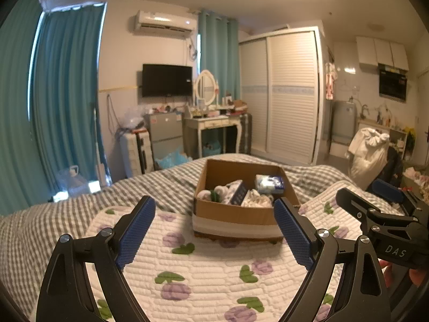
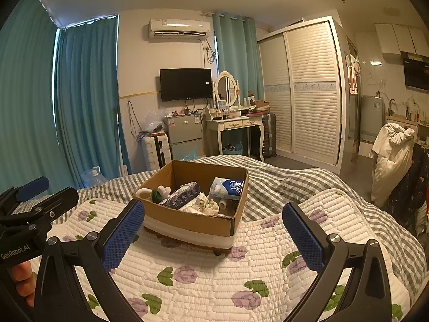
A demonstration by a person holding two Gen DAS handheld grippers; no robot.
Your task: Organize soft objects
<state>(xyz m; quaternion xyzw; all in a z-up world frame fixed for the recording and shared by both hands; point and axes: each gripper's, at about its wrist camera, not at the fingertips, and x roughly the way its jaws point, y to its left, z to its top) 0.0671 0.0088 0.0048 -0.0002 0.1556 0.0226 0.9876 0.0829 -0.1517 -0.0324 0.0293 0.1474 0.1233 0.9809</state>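
An open cardboard box point(image 1: 236, 212) point(image 2: 187, 218) stands on a white quilted mat with purple flowers point(image 1: 203, 263) point(image 2: 214, 273) on the bed. Inside lie a white plush toy point(image 1: 214, 191) point(image 2: 161, 190), a dark blue tissue pack point(image 1: 240, 193) point(image 2: 182, 194), a white and blue tissue pack point(image 1: 269, 183) point(image 2: 228, 187) and crumpled light cloth point(image 1: 254, 200) point(image 2: 203, 204). My left gripper point(image 1: 214, 233) is open and empty, short of the box. My right gripper point(image 2: 214, 236) is open and empty, also short of the box. Each gripper shows in the other's view point(image 1: 380, 214) point(image 2: 34, 209).
A grey checked bedspread point(image 1: 161, 185) point(image 2: 281, 185) covers the bed. Beyond it stand a small fridge point(image 2: 185, 131), a dressing table with mirror point(image 2: 233, 123), a suitcase point(image 1: 136, 150), a louvred wardrobe point(image 2: 308, 94) and a chair piled with clothes point(image 2: 394, 155).
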